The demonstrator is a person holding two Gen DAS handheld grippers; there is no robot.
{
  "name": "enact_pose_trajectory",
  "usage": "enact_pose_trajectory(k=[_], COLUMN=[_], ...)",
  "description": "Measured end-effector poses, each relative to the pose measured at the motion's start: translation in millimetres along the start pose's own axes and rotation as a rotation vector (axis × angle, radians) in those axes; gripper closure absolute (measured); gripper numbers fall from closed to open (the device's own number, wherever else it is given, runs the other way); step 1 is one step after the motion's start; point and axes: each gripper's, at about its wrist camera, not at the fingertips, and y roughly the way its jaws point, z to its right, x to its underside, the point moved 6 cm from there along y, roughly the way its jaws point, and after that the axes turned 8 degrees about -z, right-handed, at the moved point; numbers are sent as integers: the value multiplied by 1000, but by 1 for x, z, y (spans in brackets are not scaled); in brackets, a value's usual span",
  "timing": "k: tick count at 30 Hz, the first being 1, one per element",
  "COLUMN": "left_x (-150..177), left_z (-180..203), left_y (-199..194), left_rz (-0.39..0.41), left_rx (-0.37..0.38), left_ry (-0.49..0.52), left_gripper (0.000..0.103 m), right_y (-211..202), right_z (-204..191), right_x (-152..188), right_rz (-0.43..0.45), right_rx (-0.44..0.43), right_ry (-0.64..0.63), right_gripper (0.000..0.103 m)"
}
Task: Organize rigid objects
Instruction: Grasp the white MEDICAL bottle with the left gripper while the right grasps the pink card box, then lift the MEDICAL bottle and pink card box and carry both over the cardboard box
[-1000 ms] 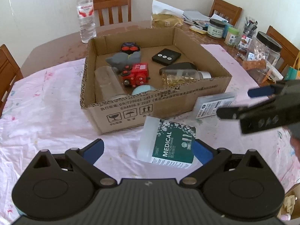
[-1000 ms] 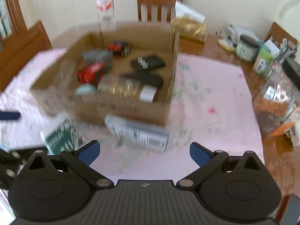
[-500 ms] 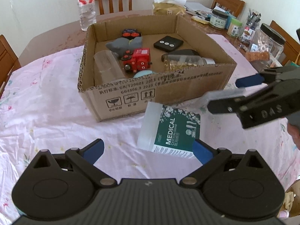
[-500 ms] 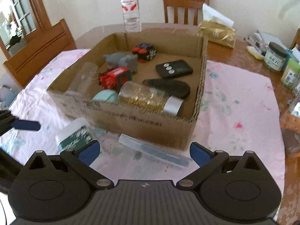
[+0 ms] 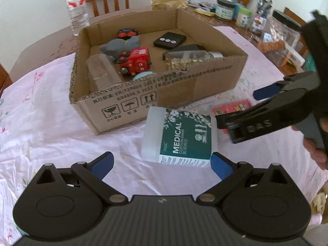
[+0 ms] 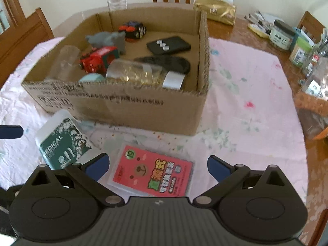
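A cardboard box [image 5: 184, 86] holds a red toy train [image 5: 135, 61], a grey toy, a black remote [image 5: 169, 40], a jar of gold pieces [image 6: 135, 73] and a clear glass. A white cotton swab tub [image 5: 178, 137] with a green label lies on its side in front of the box, just beyond my open left gripper [image 5: 162, 163]. A flat red pack [image 6: 151, 174] lies face up on the cloth between the fingers of my open right gripper [image 6: 157, 165]. From the left wrist view, the right gripper [image 5: 238, 107] hovers over that pack, right of the tub.
A pink flowered cloth [image 6: 246, 106] covers the table. Behind the box stand a water bottle [image 5: 76, 6] and a gold packet [image 6: 217, 10]. Jars and tins [image 6: 283, 34] crowd the far right. Wooden chairs ring the table. A hand [image 5: 315, 151] holds the right gripper.
The flat pack, earlier on edge by the box, now lies flat with its red face up. The right gripper has come down over it. The left gripper has drawn slightly nearer the tub.
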Motion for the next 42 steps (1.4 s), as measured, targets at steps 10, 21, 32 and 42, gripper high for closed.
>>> enact_pose_trajectory(k=[10,21,32,42], left_x=[0,-4,-15,-22], left_z=[5,17,19,20], left_y=[15,42,48,48], left_rz=[-30,-30,-25,-5], left_rx=[24,30,16,-41], left_ry=[55,53,25,5], left_gripper=[3,0,0,3], right_y=[3,1,-1,-4], right_z=[21,37,36,39], right_x=[15,24,26,32], right_rz=[-23,-6,14,47], right_rx=[73,46,24,12], right_ry=[14,-63,-120,-144], right_gripper=[0,0,0,0])
